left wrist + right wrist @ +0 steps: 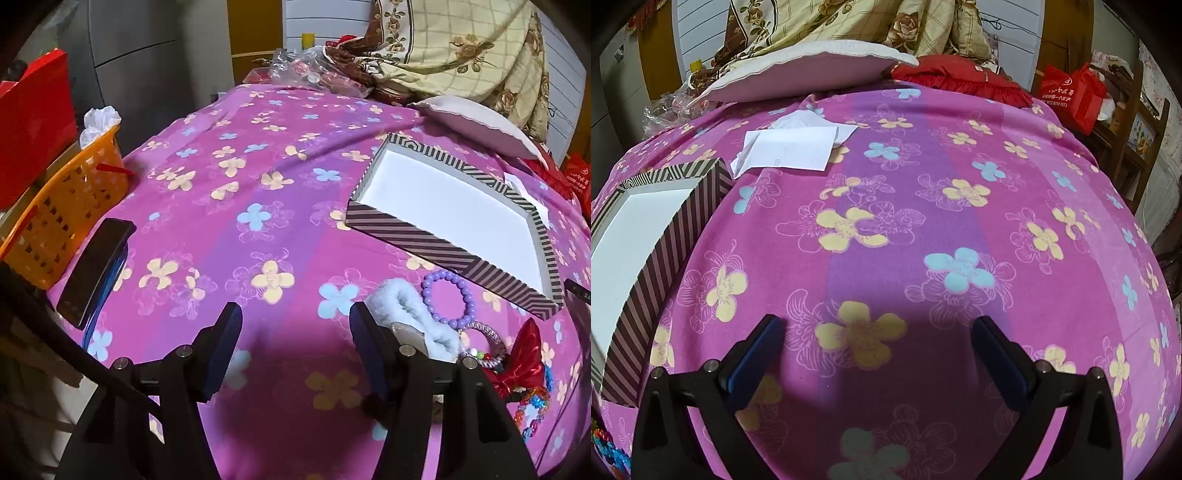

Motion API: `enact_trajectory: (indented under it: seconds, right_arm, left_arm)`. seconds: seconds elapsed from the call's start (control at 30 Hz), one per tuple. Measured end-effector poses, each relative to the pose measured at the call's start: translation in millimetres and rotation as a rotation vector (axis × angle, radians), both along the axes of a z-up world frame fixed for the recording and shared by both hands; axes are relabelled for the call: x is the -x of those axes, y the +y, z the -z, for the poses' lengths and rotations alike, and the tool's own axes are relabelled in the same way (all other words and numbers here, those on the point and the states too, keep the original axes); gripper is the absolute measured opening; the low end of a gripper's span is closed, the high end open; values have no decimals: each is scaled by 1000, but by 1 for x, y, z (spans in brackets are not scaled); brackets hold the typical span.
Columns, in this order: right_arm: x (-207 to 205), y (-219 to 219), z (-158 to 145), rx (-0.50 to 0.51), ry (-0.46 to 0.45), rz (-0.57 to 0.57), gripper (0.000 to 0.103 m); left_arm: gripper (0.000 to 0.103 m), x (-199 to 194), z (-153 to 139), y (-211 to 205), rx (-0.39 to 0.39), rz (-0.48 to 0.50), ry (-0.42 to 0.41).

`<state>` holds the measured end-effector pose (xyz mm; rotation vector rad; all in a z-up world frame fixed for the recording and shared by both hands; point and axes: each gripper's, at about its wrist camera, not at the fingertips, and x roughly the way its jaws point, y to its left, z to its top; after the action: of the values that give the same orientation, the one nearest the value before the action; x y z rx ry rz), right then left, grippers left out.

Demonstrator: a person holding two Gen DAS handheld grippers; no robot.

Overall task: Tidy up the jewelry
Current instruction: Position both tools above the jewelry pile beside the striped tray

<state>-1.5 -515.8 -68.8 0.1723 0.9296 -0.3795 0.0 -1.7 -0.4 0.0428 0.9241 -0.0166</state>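
Left wrist view: my left hand-held gripper point(295, 325) hangs spread over the flowered bed point(229, 206), pinching nothing. A dark phone point(94, 271) lies at the bed's left edge by an orange basket point(55, 221). Just right of my right finger sit a white fluffy hair tie point(413, 314), a purple bead bracelet point(448, 297), a beaded ring point(484, 343) and a red bow point(526, 354), all short of the empty striped box point(454, 210). Right wrist view: my right hand-held gripper point(879, 336) is spread above bare bedspread, the box at far left, white papers point(790, 147) behind it.
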Motion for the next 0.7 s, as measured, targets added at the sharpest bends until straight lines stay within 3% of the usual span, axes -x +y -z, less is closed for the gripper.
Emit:
enact_trajectory:
  seconds: [0.4, 0.6, 0.7]
  right_arm:
    - [8, 0, -4, -7, -4, 10, 103]
    - [21, 19, -7, -43, 82, 59, 103]
    - [43, 35, -12, -115, 108, 103, 101]
  left_arm:
    - [59, 25, -6, -6, -9, 15, -10]
    - [59, 28, -13, -11, 4, 28, -12]
    - [59, 31, -18, -16, 9, 41, -25]
